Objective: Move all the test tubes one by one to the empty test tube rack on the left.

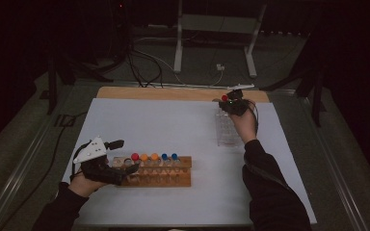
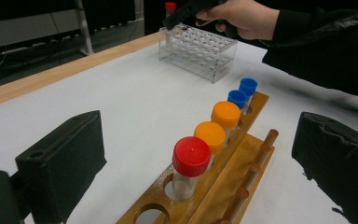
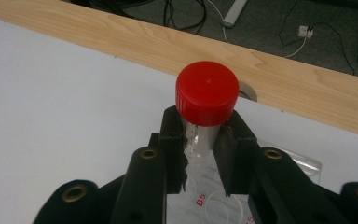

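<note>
My right gripper (image 3: 203,144) is shut on a clear tube with a red cap (image 3: 207,93), holding it upright just below the cap, over the far end of a clear plastic rack (image 3: 200,203). In the high view that rack (image 1: 227,130) lies at the right back of the white mat, with the right gripper (image 1: 229,102) and the red-capped tube (image 1: 224,97) above it. My left gripper (image 2: 198,168) stands open astride the near end of a wooden rack (image 2: 242,172). The wooden rack holds a red-capped tube (image 2: 191,156), two orange ones (image 2: 225,114) and two blue ones (image 2: 248,86).
A white mat (image 1: 164,125) covers the table, with a bare wooden strip (image 3: 284,88) along its far edge. One hole (image 2: 151,215) at the wooden rack's near end stands vacant. Cables and a stand's metal legs (image 1: 178,53) lie on the floor beyond the table.
</note>
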Tool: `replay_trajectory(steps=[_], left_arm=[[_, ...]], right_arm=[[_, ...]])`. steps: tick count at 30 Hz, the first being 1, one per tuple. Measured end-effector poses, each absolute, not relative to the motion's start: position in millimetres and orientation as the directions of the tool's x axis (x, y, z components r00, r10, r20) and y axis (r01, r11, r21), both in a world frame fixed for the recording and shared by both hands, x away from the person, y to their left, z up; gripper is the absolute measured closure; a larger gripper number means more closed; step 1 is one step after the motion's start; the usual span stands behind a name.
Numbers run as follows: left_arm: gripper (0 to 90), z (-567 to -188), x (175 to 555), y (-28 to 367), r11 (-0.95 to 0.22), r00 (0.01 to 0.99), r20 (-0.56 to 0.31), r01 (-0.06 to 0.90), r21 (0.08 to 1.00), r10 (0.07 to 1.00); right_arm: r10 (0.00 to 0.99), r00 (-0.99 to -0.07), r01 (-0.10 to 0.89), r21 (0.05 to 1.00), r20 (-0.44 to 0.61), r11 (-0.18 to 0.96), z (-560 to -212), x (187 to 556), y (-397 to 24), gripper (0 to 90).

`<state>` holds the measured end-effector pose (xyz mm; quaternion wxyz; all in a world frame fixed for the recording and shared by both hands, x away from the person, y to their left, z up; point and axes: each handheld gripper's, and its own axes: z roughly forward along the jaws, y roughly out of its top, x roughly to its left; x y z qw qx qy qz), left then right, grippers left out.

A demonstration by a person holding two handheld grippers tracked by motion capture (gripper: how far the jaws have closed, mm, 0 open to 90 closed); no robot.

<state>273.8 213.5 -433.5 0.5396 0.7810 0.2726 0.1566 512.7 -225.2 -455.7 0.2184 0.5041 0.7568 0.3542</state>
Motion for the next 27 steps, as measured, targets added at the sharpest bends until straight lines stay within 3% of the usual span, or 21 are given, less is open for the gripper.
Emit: replay_trajectory(steps=[17, 27], left_arm=[[3.4, -426, 275, 210, -0.275, 0.814, -0.053, 0.255, 0.927, 0.578], [3.5, -418, 281, 203, -0.283, 0.830, -0.053, 0.249, 0.926, 0.555]], right_arm=[[0.904, -0.423, 0.449, 0.853, -0.059, 0.265, -409, 482, -222, 74.4], [0.835, -0.545, 0.368, 0.875, -0.070, 0.314, -396, 446, -202, 74.4]])
